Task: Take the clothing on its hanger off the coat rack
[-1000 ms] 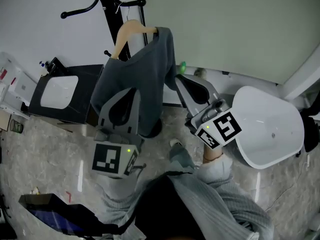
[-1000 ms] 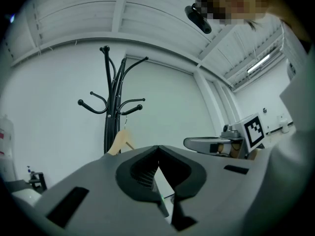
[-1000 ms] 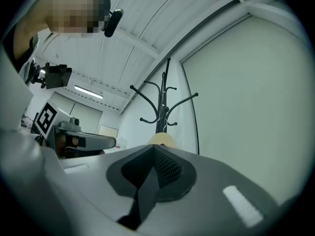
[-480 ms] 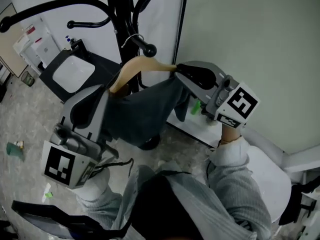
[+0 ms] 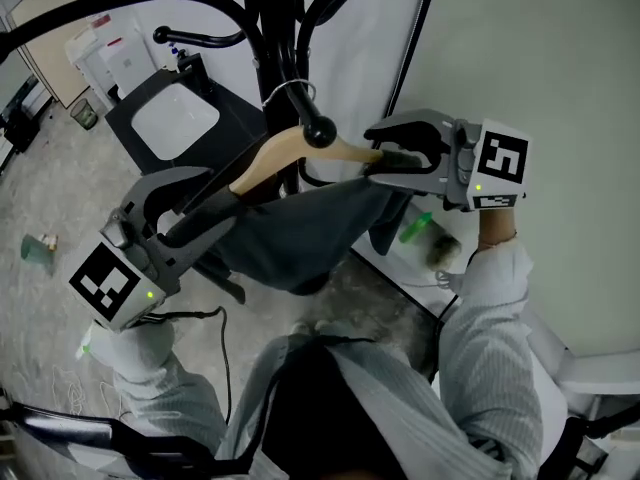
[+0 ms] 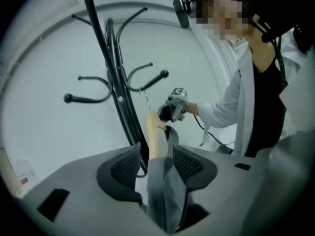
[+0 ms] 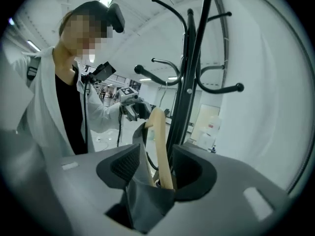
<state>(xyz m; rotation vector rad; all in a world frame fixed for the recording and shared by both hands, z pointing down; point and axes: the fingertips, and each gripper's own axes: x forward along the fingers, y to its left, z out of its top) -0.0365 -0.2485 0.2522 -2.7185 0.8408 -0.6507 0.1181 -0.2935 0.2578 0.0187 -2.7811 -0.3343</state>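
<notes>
**Grey top on coat rack as both grippers let go**

A wooden hanger (image 5: 290, 150) carrying a dark grey top (image 5: 300, 236) hangs on the black coat rack (image 5: 264, 38). Its wire hook is looped over one knob-ended arm of the rack, just in front of the pole. The left gripper (image 5: 222, 198) is at the hanger end to the left of the pole, and the right gripper (image 5: 374, 151) is at the end to the pole's right. The jaws of both grippers are opening. Each gripper view shows a cloth-covered hanger end lying between spread pads, with a gap beside it. The top droops below the hanger, close beside the pole.
</notes>
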